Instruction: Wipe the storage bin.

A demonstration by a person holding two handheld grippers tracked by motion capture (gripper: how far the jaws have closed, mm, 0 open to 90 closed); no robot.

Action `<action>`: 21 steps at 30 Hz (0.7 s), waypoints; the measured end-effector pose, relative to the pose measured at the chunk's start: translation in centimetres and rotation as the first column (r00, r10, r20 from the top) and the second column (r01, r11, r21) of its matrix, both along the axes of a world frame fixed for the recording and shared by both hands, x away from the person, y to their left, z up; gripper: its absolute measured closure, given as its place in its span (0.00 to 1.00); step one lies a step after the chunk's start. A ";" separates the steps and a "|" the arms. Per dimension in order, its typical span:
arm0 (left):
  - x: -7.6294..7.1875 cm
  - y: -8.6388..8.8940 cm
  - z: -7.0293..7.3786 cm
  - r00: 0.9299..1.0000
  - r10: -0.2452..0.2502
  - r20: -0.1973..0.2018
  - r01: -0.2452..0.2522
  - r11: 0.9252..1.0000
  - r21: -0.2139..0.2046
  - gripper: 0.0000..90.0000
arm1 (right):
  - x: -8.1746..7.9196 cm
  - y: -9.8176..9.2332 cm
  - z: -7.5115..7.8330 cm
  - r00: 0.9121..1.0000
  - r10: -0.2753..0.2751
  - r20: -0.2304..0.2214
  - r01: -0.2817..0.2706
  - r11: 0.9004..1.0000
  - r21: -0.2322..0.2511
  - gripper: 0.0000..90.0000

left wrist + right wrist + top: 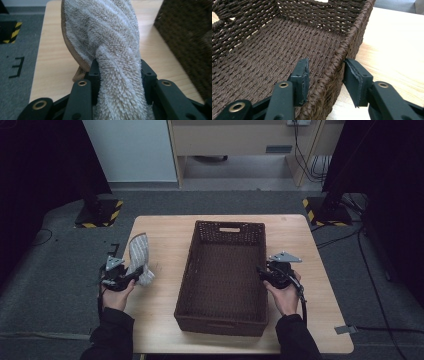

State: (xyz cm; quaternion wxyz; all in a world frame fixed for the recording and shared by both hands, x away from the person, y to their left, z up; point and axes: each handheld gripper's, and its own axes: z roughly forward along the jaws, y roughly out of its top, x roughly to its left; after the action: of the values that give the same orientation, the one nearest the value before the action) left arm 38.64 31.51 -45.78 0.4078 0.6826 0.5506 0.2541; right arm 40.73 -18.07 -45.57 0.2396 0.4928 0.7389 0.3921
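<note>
A grey-beige terry towel (139, 252) lies bunched on the left part of the wooden table (160, 320). My left gripper (135, 276) is shut on its near end. In the left gripper view the towel (105, 30) is squeezed into a thick roll between the pads of that gripper (118, 67) and fans out beyond them. A dark brown woven basket (227, 226) stands empty at the table's middle. My right gripper (261, 272) straddles its right wall. In the right gripper view, that gripper (325, 66) has one pad inside and one outside the basket's rim (352, 32), with a slim gap showing on the inner side.
The basket's side wall (185, 37) rises just right of the towel. Bare tabletop lies to the right of the basket (392, 50). Grey carpet surrounds the table, with black stand bases striped yellow (100, 212) at the far corners and cables on the floor at the right.
</note>
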 end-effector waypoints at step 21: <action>5.3 -4.7 1.7 0.992 -0.106 0.062 0.108 0.994 -0.034 0.69 | -0.2 -0.1 0.2 1.000 0.030 0.007 -0.030 0.999 -0.013 0.77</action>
State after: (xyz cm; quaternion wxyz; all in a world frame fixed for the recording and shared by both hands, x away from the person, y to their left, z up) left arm 43.93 26.79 -44.11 0.4499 0.6954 0.5053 0.2422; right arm 40.51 -18.16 -45.35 0.2396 0.4788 0.7478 0.3925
